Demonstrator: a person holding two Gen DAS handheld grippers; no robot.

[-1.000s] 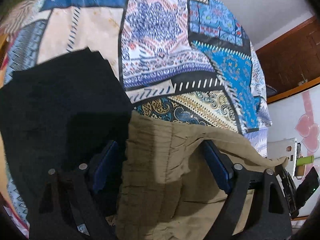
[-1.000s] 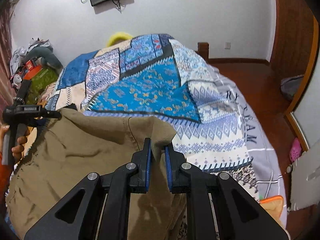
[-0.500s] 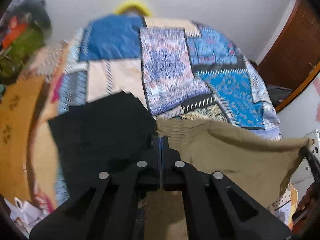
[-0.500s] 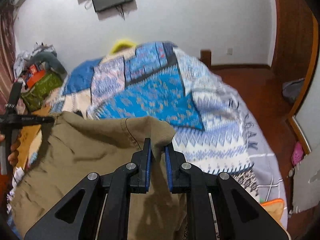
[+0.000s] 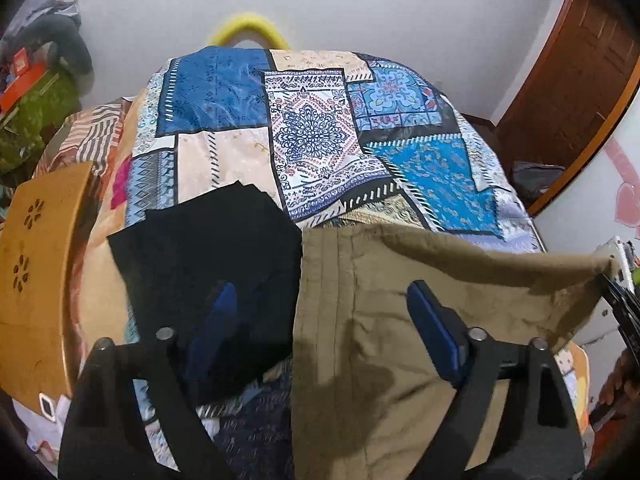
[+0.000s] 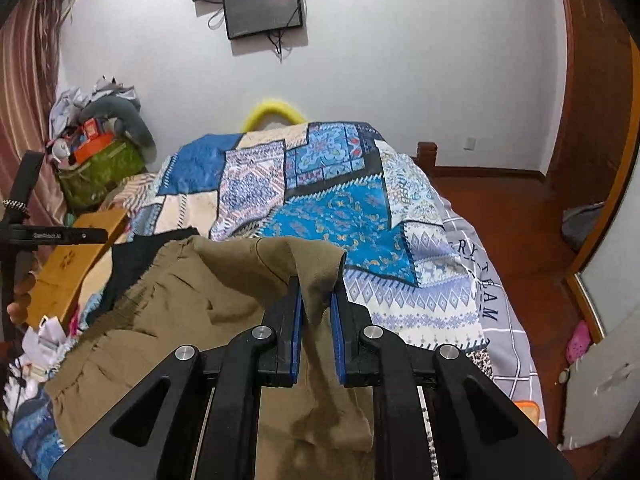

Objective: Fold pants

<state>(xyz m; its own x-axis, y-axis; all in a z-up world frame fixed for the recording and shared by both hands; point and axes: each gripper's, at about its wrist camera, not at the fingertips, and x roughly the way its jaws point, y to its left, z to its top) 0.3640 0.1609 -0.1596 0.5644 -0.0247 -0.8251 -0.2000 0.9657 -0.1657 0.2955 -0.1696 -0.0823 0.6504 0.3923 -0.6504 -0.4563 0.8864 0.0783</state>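
Observation:
Olive-brown pants [image 5: 384,320] hang over the near end of a patchwork bedspread [image 5: 320,136]. My left gripper [image 5: 320,312] is open, its blue pads wide apart on either side of the pants' gathered left edge, holding nothing. My right gripper [image 6: 316,312] is shut on the pants [image 6: 192,312] at a raised corner of the waistband, lifting it above the bed [image 6: 352,216]. The right gripper's tip shows at the far right of the left wrist view [image 5: 616,292]. The left gripper's handle [image 6: 24,236] shows at the left of the right wrist view.
A folded black garment [image 5: 208,256] lies on the bed left of the pants. A wooden board [image 5: 36,264] leans at the left bedside. Clutter and a green bag [image 6: 96,168] sit at the far left. Wooden floor [image 6: 520,232] and a door lie right.
My left gripper, shut half a second ago at the pants' left edge, has opened wide. Both views have risen and tilted up. The right gripper keeps its hold.

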